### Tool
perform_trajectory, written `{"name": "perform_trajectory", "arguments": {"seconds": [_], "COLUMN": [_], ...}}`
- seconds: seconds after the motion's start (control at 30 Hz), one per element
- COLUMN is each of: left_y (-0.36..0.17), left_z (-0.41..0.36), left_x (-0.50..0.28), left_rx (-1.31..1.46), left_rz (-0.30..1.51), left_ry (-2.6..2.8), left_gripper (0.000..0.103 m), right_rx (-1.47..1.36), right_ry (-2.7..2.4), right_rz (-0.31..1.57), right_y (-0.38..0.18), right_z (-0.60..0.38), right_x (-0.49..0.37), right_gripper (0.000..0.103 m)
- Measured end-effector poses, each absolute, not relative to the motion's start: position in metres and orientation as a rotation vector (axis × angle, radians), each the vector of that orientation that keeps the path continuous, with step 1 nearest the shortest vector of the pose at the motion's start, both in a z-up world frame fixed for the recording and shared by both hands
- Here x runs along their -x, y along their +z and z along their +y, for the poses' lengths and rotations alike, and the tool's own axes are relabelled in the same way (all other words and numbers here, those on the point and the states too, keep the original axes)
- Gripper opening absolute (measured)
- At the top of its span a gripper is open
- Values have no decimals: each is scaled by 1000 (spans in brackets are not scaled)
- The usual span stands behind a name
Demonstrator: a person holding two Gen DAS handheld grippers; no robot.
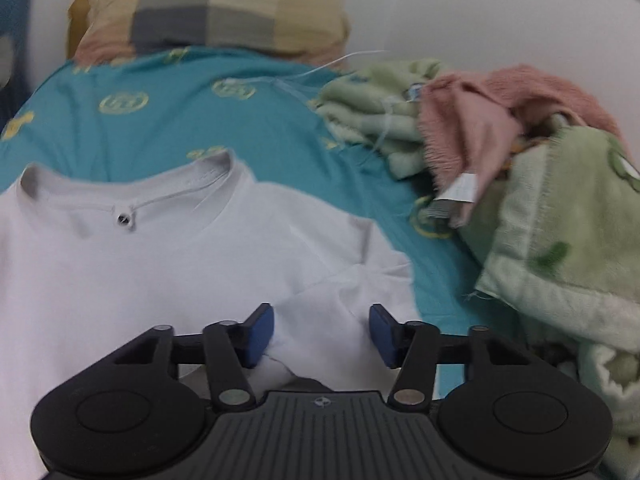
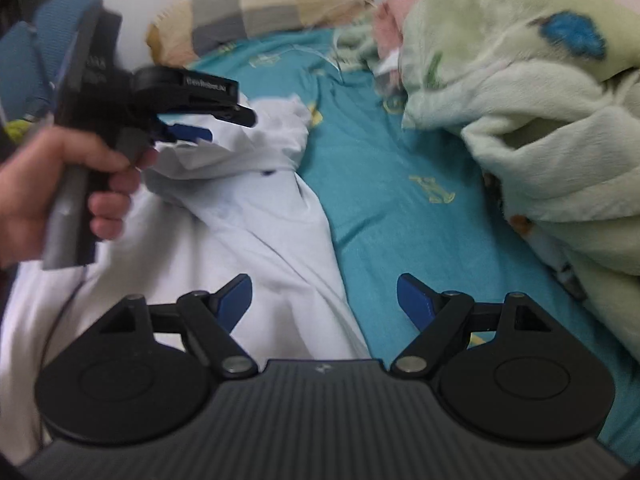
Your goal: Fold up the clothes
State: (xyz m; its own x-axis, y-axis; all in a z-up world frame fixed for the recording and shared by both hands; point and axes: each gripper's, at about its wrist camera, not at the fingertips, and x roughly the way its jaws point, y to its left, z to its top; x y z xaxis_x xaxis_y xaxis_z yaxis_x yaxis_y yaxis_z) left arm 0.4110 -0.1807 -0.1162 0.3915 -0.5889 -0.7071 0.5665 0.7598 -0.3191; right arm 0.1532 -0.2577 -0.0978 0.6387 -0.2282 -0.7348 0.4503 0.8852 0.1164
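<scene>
A white T-shirt [image 1: 168,248] lies on a teal bedsheet [image 1: 168,120], collar toward the pillow. Its right sleeve is bunched between the blue pads of my left gripper [image 1: 322,334], which stands open just above the cloth. The shirt also shows in the right wrist view [image 2: 256,216], where my left gripper [image 2: 200,126] hovers over the crumpled sleeve, held by a hand. My right gripper [image 2: 324,304] is open and empty above the shirt's right side edge, where it meets the sheet.
A checked pillow [image 1: 208,12] lies at the head of the bed against a white wall. A heap of green blanket [image 1: 560,240] and pink cloth [image 1: 480,120] fills the bed's right side. A blue chair [image 2: 40,40] stands at left.
</scene>
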Motion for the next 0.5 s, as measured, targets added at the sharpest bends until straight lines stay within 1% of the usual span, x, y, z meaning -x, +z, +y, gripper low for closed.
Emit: {"name": "perform_trajectory", "arguments": {"seconds": [0.07, 0.13, 0.2, 0.27, 0.3, 0.33, 0.47, 0.5], "left_y": [-111, -106, -104, -102, -103, -105, -106, -105], "left_z": [-174, -168, -168, -169, -169, -168, -165, -169], "left_x": [-412, -413, -408, -402, -400, -399, -397, -396], "left_rx": [55, 83, 54, 11, 16, 29, 153, 171], "left_rz": [900, 890, 880, 865, 872, 884, 964, 977], "left_ry": [-713, -692, -673, -640, -612, -581, -522, -527], "left_gripper": [50, 60, 60, 63, 69, 70, 70, 67], "right_rx": [-268, -232, -198, -164, -184, -207, -265, -276], "right_ry": [-374, -360, -358, -356, -338, -324, -287, -284], "right_rz": [762, 734, 709, 685, 686, 678, 641, 649], "right_y": [-94, -92, -94, -96, -95, -93, -90, -92], "right_z": [-253, -250, -250, -250, -252, -253, -258, -260], "right_x": [-151, -146, -136, -127, -124, -119, -100, -99], "right_gripper": [81, 81, 81, 81, 81, 81, 81, 81]}}
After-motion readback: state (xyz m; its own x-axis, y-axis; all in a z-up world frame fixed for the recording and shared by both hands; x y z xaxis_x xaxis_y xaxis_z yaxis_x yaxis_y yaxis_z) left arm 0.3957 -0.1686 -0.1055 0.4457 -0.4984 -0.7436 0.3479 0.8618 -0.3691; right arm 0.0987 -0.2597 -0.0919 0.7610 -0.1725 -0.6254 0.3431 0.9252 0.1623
